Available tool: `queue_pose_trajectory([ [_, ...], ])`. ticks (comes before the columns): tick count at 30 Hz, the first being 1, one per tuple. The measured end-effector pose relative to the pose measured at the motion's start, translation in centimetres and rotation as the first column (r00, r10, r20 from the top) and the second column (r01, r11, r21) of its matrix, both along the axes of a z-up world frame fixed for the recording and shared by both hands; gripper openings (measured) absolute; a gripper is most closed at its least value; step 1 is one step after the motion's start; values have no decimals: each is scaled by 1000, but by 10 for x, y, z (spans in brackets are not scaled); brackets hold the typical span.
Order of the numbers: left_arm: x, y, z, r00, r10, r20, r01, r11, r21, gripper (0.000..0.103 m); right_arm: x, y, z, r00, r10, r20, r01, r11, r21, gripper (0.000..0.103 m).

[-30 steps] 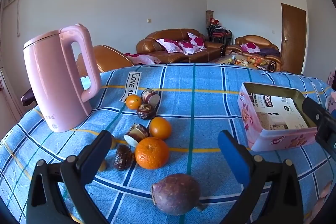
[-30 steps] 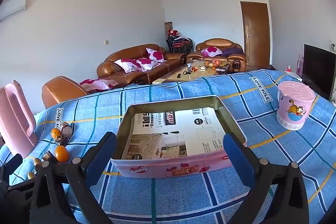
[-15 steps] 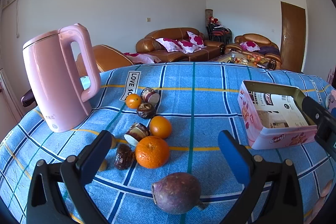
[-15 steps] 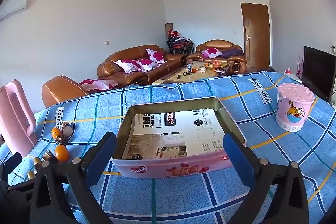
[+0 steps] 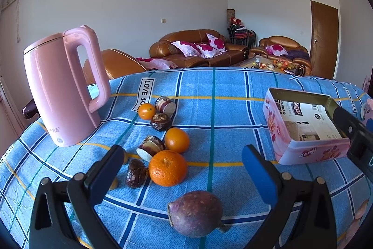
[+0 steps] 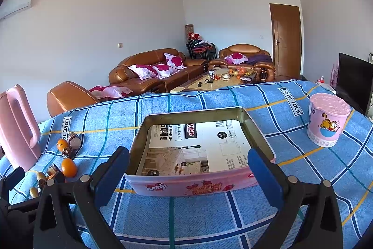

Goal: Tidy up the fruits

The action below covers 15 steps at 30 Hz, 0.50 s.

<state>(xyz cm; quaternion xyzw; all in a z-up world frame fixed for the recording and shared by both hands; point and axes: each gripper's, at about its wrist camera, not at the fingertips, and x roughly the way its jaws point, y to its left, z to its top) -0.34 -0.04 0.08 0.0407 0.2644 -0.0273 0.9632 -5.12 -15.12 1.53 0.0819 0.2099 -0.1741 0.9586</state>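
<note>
- Left wrist view: passion fruit (image 5: 195, 213), purple, on the blue checked tablecloth (image 5: 233, 113) nearest the camera, long axis across the frame, stubby stem end pointing right.
- Left gripper (image 5: 183, 173): fingers spread wide, holding nothing, poised over the fruit cluster.
- Large orange (image 5: 167, 167) just behind; smaller oranges (image 5: 177, 140), dark cut fruit pieces (image 5: 150, 145) beyond.
- Pink tin (image 6: 198, 155): open, only a printed sheet inside; bare cloth lies between it and the fruit.
- Right gripper (image 6: 188, 170): spread, empty, straddling the tin's near wall.
- Pink kettle (image 5: 63, 85) at left edge; pink lidded tub (image 6: 327, 119) at right.
</note>
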Motion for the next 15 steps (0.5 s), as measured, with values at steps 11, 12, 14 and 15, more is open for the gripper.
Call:
queue_pose_trajectory([
  [11,0,0,0,1000,1,0,-1,1000,-1,103,0,1,-1,1000,1,-3,-1,1000,-1,102],
  [12,0,0,0,1000,1,0,-1,1000,-1,103,0,1,-1,1000,1,-3,-1,1000,-1,102],
  [14,0,0,0,1000,1,0,-1,1000,-1,103,0,1,-1,1000,1,-3,-1,1000,-1,102],
  [15,0,0,0,1000,1,0,-1,1000,-1,103,0,1,-1,1000,1,-2,-1,1000,-1,102],
])
